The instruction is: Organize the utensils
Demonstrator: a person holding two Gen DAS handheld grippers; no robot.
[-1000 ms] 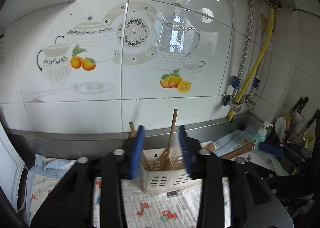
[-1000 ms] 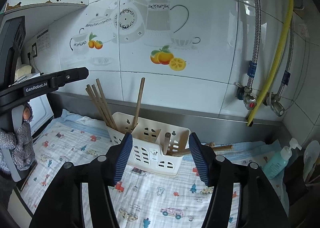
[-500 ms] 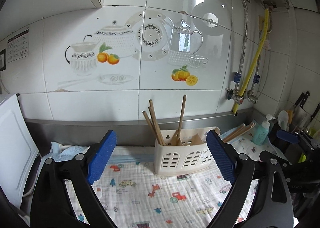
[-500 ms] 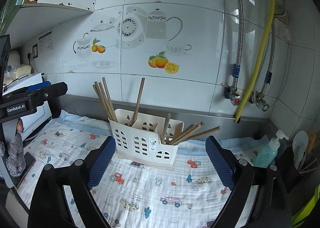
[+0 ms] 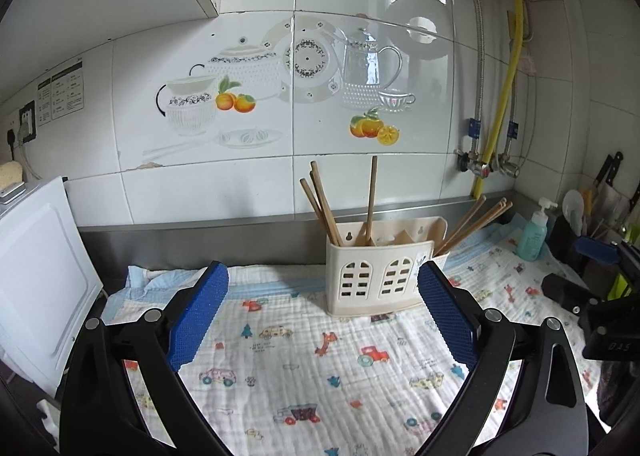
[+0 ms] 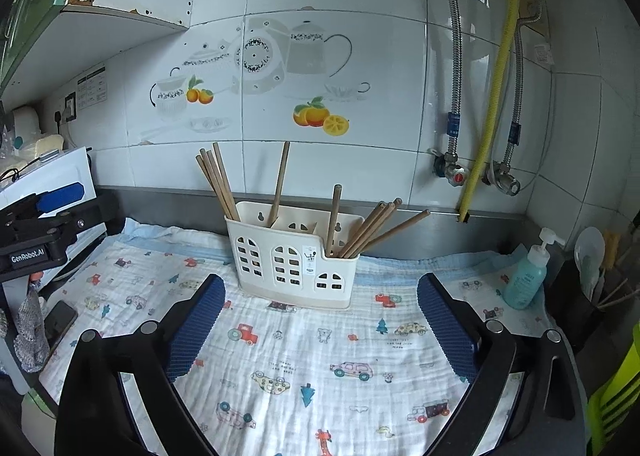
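A cream plastic utensil holder (image 5: 378,276) (image 6: 294,260) stands on a patterned cloth (image 5: 320,356) (image 6: 320,356) near the back wall. Several wooden chopsticks (image 5: 322,201) (image 6: 216,183) stand in its left compartment, one stick (image 6: 280,183) in the middle, and several lean out of its low right compartment (image 6: 372,230) (image 5: 472,221). My left gripper (image 5: 320,320) is open and empty, in front of the holder and apart from it. My right gripper (image 6: 320,326) is open and empty, also in front of it. The left gripper shows at the left in the right wrist view (image 6: 48,211).
A white appliance (image 5: 36,268) stands at the left. A teal soap pump bottle (image 6: 526,276) (image 5: 534,234), a dark rack with a spoon and knives (image 5: 592,215) and pipes with valves (image 6: 476,171) sit at the right. A tiled wall runs behind.
Both grippers have opened wide and drawn back from the holder. The sticks they stood around a second ago now rest in the holder.
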